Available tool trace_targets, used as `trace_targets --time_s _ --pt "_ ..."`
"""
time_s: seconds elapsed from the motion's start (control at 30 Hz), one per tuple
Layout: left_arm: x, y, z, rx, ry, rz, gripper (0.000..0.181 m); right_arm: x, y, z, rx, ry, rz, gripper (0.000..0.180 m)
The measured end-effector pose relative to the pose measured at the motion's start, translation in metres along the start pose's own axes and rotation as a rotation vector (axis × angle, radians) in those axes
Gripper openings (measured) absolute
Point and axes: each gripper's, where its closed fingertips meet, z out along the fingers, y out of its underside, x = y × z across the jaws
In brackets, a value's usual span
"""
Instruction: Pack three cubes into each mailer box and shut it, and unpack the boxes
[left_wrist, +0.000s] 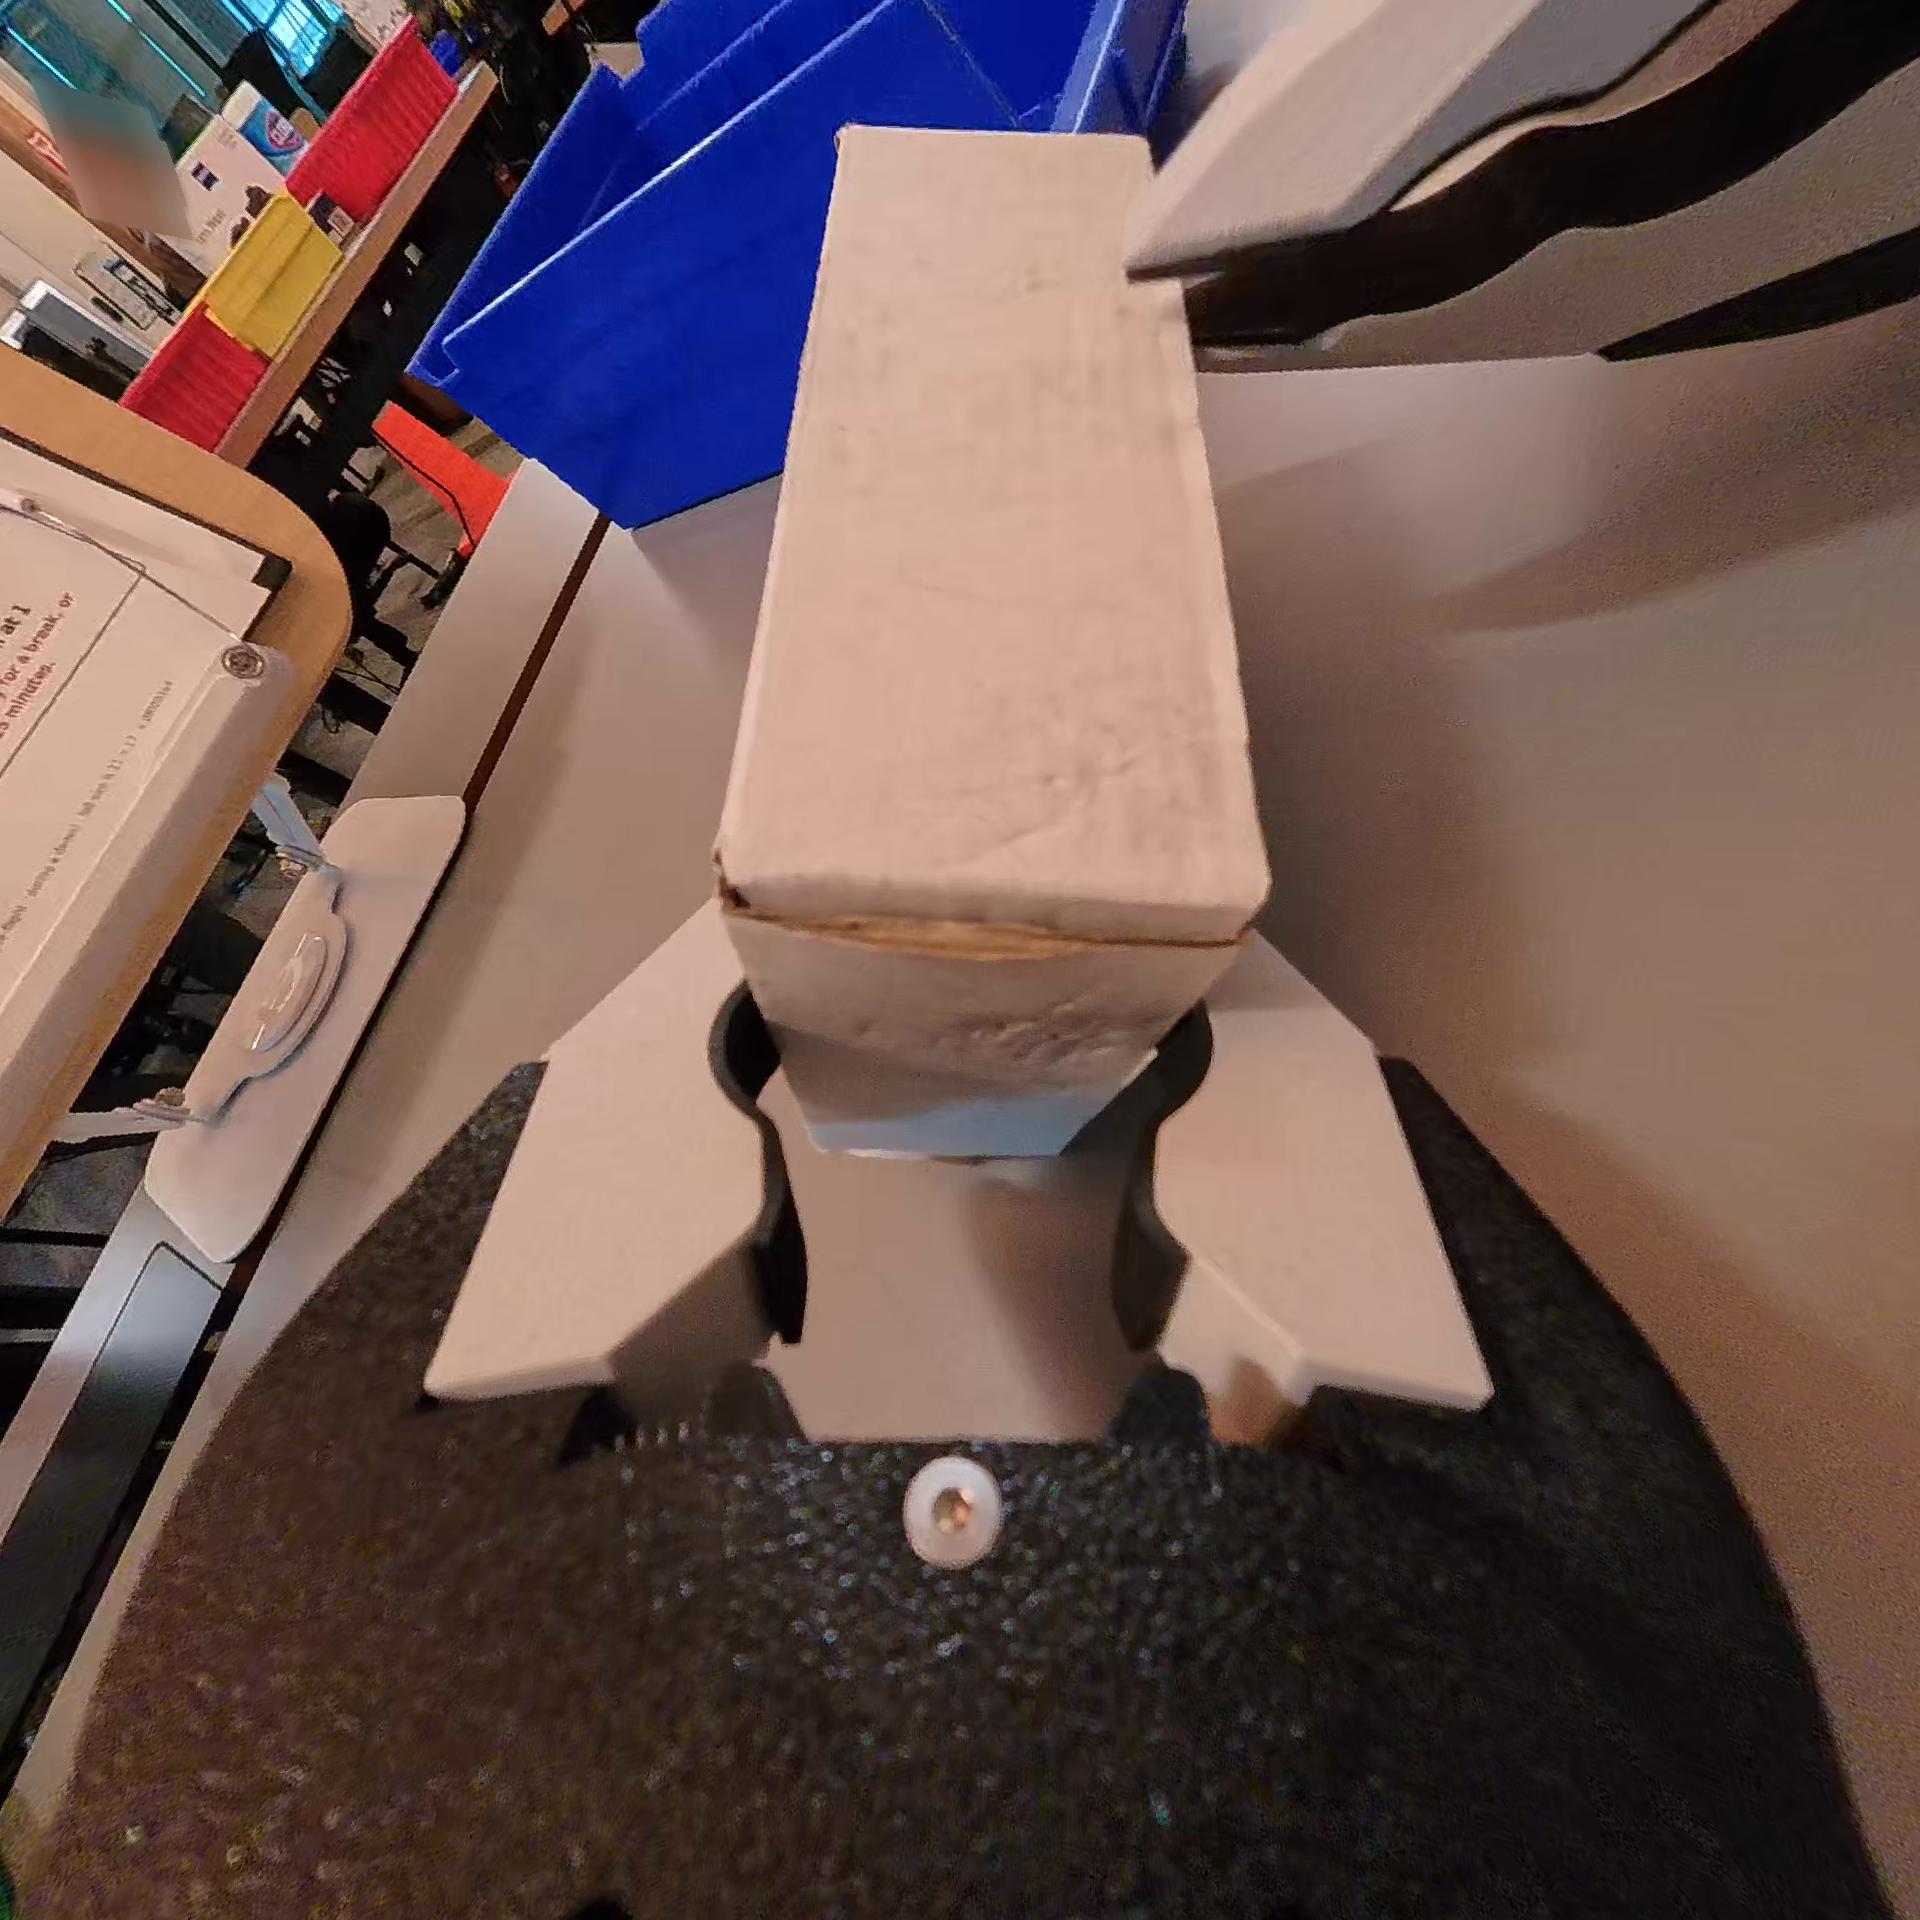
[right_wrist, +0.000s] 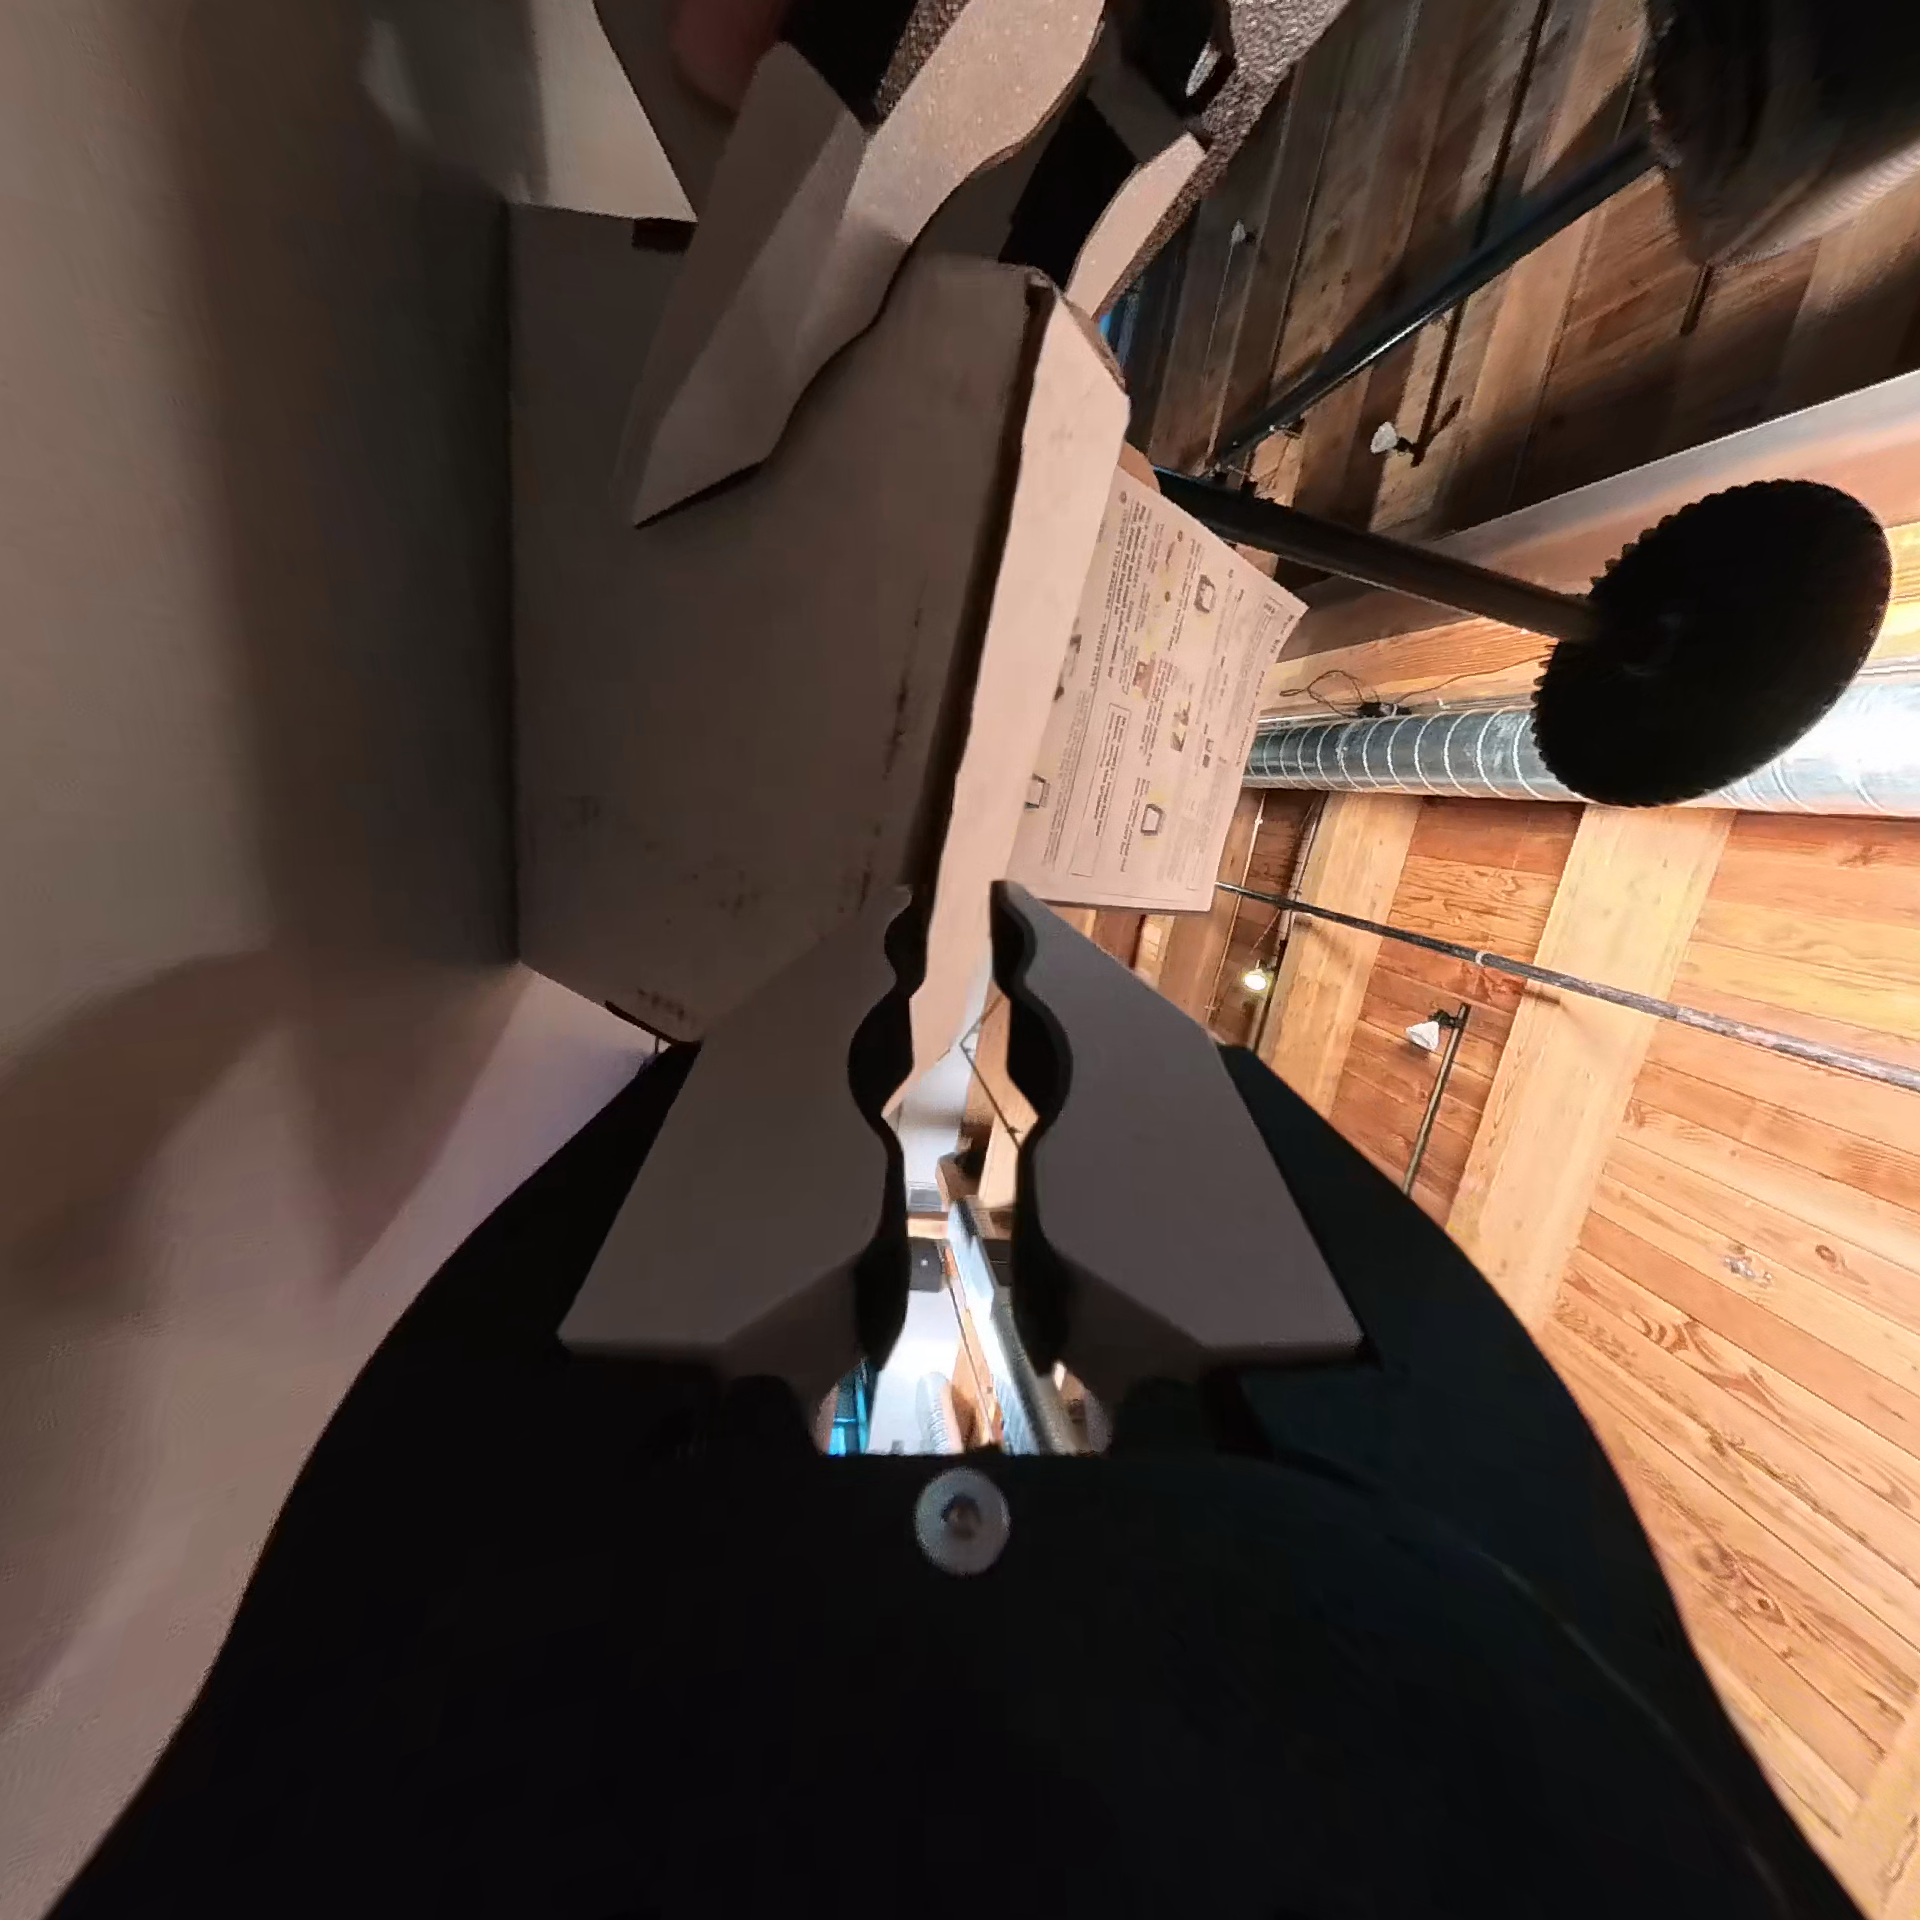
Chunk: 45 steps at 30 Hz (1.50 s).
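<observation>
Mailer box (left_wrist: 987, 582) closed, near end clamped in my left tool (left_wrist: 961, 1049), lifted over white surface (left_wrist: 1558, 831). My right tool (right_wrist: 951, 925) narrow, pinching its brown flap edge. Cubes unseen; contents unknown. Blue bins (left_wrist: 665, 312) just beyond box; second white box (left_wrist: 1382, 135) at its far right.

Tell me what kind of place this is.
Probably a workshop or warehouse workspace: stacked blue bins and red bins by the table, with bare wooden ceiling boards and a metal duct overhead.
</observation>
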Motion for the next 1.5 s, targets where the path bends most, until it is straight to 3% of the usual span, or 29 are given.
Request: trace_targets --time_s 0.07,0.27,0.37,0.47,0.53,0.63,0.83,0.97,1.1,1.27,1.37,1.47,1.5 --pt "0.000 0.001 0.000 -0.014 0.000 0.000 0.071 -0.003 0.000 0.001 0.008 -0.013 0.004 0.000" --pt "-0.002 0.001 0.003 -0.046 -0.025 0.016 0.070 -0.001 0.004 0.001 0.021 -0.042 0.203 0.000" --pt "-0.001 0.002 0.003 -0.043 -0.001 0.027 0.070 0.003 0.001 -0.001 0.019 -0.020 0.173 0.000" --pt "0.000 0.002 0.005 -0.068 0.019 0.055 0.070 0.008 -0.002 -0.002 0.045 0.068 0.028 0.017" --pt "0.000 0.001 0.006 -0.052 0.032 0.059 0.070 0.002 -0.003 -0.001 0.072 0.012 0.007 0.002" --pt "0.000 0.002 0.005 -0.049 0.037 0.063 0.070 0.003 -0.004 -0.001 0.084 -0.013 0.045 0.001" --pt "0.000 0.005 0.004 -0.080 0.021 0.077 0.070 0.012 -0.005 -0.004 0.093 -0.099 0.232 0.001" --pt "0.002 0.004 0.007 -0.092 0.015 0.113 0.071 0.040 0.006 -0.003 0.052 -0.035 0.395 0.002" --pt "0.001 0.002 0.008 -0.058 0.025 0.081 0.070 0.029 0.003 -0.005 0.068 -0.107 0.224 0.000" --pt "0.003 0.001 0.009 -0.014 -0.002 0.175 0.070 0.024 -0.002 -0.016 0.091 -0.128 0.101 0.000" --pt "0.002 0.004 0.007 0.034 -0.060 0.292 0.071 0.025 -0.008 -0.023 0.089 -0.240 0.188 0.000" --pt "0.002 0.004 0.002 0.079 -0.094 0.291 0.073 0.029 -0.015 -0.025 0.057 -0.374 0.295 0.000" --pt "0.000 0.003 -0.003 0.098 -0.121 0.257 0.083 0.032 -0.015 -0.024 0.043 -0.382 0.293 0.000"
